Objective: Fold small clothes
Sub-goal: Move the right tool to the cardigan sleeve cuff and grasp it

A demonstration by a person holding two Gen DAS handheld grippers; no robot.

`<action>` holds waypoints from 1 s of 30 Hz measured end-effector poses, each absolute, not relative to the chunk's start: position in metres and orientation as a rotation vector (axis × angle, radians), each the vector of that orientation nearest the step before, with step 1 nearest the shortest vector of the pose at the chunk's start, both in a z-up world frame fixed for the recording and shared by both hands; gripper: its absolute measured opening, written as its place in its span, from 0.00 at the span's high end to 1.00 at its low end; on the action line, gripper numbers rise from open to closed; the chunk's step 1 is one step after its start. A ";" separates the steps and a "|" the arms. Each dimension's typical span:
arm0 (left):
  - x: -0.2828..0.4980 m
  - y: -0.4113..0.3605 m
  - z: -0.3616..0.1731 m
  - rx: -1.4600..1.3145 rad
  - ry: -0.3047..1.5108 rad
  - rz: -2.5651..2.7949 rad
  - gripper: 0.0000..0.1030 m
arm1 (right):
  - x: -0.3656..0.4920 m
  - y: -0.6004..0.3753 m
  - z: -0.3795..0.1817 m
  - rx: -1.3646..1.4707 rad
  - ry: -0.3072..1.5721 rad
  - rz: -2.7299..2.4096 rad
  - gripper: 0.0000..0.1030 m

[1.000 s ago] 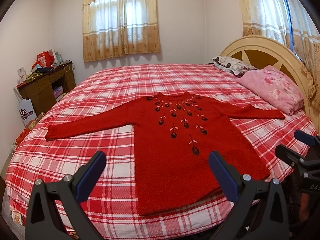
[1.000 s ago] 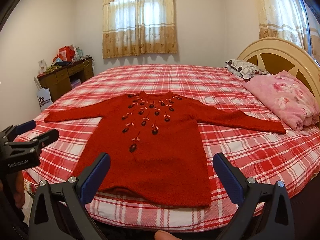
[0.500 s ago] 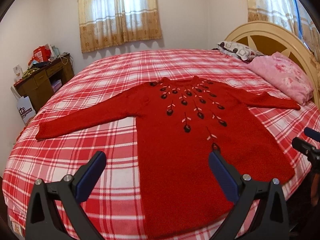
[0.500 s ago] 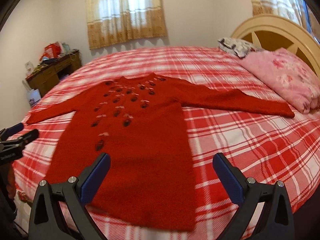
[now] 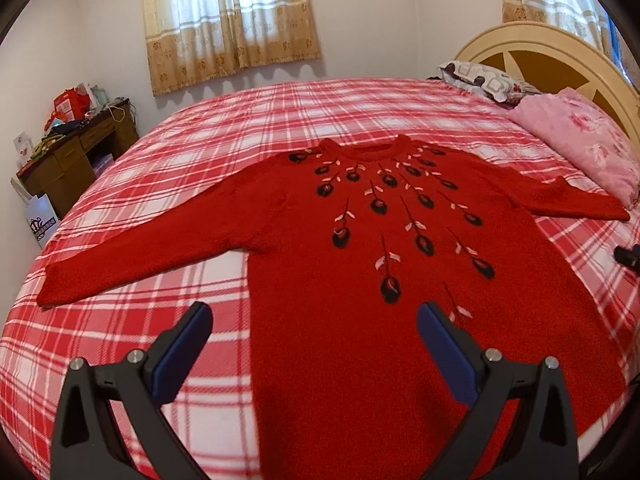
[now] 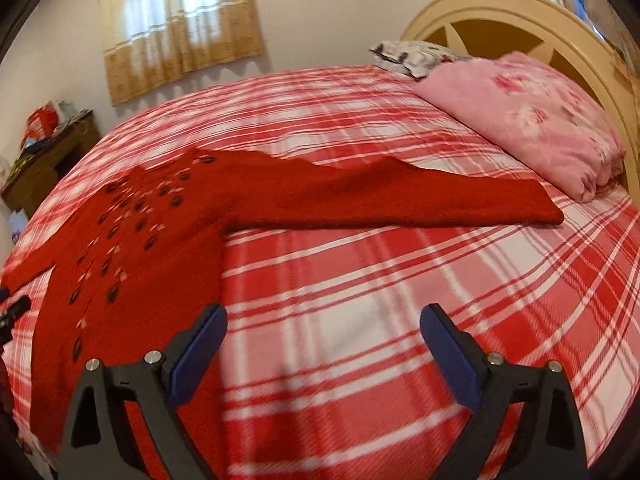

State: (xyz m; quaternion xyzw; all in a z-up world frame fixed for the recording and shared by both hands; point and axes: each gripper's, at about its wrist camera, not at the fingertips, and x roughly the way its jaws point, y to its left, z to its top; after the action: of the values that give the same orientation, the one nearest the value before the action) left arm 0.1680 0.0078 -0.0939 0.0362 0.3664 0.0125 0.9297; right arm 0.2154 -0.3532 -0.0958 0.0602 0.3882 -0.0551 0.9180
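Both grippers, left gripper [image 5: 314, 328] and right gripper [image 6: 324, 330], gape empty; right's jaws just narrowed slightly; red sweater [image 5: 380, 280] flat, sleeves outspread.

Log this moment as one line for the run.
red sweater: flat, unfolded on plaid bed | left gripper: open | right gripper: open, empty, jaws just narrowed

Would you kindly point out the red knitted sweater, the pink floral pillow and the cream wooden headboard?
Red knitted sweater [image 5: 340, 360], left wrist view, lower front panel.
Pink floral pillow [image 6: 532, 120], right wrist view, top face.
Cream wooden headboard [image 6: 500, 4], right wrist view, curved upper rim.
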 end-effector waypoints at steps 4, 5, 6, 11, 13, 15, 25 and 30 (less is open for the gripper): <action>0.192 0.010 -0.104 0.080 0.777 0.058 0.00 | 0.235 -0.396 -0.096 0.192 0.815 -0.172 0.09; 0.197 0.012 -0.106 0.077 0.780 0.063 0.00 | 0.240 -0.408 -0.095 0.209 0.816 -0.189 0.11; 0.201 0.013 -0.108 0.075 0.783 0.068 0.00 | 0.245 -0.420 -0.094 0.223 0.820 -0.209 0.15; 0.221 0.019 -0.116 0.082 0.792 0.100 0.00 | 0.264 -0.481 -0.092 0.290 0.820 -0.318 0.17; 0.227 0.023 -0.122 0.072 0.806 0.111 0.00 | 0.273 -0.507 -0.093 0.304 0.823 -0.377 0.20; 0.231 0.027 -0.126 0.063 0.821 0.119 0.00 | 0.281 -0.531 -0.096 0.316 0.822 -0.436 0.22; 0.249 0.037 -0.141 0.034 0.860 0.139 0.00 | 0.309 -0.598 -0.111 0.411 0.886 -0.535 0.35; 0.255 0.043 -0.142 0.009 0.862 0.146 0.00 | 0.318 -0.596 -0.114 0.394 0.910 -0.509 0.61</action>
State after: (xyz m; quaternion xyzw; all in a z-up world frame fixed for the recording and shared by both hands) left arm 0.2550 0.0430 -0.1417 0.0046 0.4176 0.0708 0.9059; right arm 0.3180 -0.5960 -0.1139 0.1871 0.4320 -0.2413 0.8486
